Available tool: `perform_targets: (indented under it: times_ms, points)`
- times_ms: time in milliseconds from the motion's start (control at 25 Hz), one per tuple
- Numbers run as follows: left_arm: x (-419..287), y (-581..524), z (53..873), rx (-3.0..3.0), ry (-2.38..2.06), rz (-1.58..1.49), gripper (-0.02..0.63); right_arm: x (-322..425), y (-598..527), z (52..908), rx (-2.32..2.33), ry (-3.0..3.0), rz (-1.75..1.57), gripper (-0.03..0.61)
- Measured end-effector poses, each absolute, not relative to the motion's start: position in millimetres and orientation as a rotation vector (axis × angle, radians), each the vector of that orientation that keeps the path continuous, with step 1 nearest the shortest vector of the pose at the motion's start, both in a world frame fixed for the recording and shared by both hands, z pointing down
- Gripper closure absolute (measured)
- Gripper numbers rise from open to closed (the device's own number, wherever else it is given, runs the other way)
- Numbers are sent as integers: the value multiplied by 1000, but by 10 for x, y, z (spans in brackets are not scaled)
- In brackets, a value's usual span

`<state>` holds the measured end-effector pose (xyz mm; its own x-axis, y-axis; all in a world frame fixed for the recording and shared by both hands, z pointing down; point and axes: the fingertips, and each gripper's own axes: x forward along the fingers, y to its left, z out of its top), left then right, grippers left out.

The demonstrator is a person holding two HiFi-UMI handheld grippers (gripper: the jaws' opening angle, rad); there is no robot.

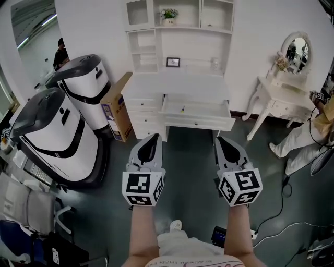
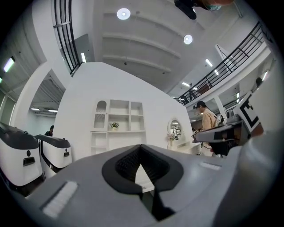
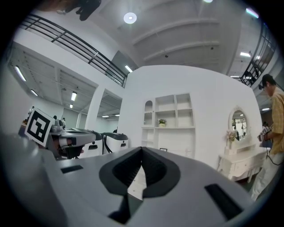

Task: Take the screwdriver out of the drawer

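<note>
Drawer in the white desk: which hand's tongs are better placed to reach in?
Right, probably. The right tongs point at the open drawer; the left tongs face the closed drawers beside it. Both are shut, empty, short of the desk.

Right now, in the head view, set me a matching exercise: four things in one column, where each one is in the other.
Things:
1. drawer
2. box
3. mirror
4. plant

Places:
A. on the top shelf
B. leaning against the left side of the desk
C. pulled out under the desk top
D. on the vanity at the right

Pairs: 1-C, 2-B, 3-D, 4-A
</note>
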<state>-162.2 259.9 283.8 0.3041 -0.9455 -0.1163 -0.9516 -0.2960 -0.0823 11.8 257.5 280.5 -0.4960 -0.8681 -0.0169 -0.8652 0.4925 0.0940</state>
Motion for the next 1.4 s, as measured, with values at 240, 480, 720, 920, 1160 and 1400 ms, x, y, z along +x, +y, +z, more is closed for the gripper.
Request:
perform_targets:
  times_ms: [240,480,720,920,1160,1400]
  points:
    - [-1791,2165,2811,-2451,1743,55,604,-45,2162,2763,1599,-2639,-159,571]
    - [-1850,1893,2889,-2476,1734,61,604,-45,1930,2808,1621,-2579,-188,571]
    - [-1808,1586,2807,-2456,1701,52,604,112,1644,2758,1678,-2559,-204,571]
    - [-1878,1259,2556,-2395,1685,65,604,202,1295,2545,1697,-2553,-273,571]
    - [-1947,765,2358,-2344,1701,67,604,323,778,2280,1716,-2559,-353,571]
    - [-1934,139,2343,-2316,1732,47,604,404,126,2231,1714,-2564,-364,571]
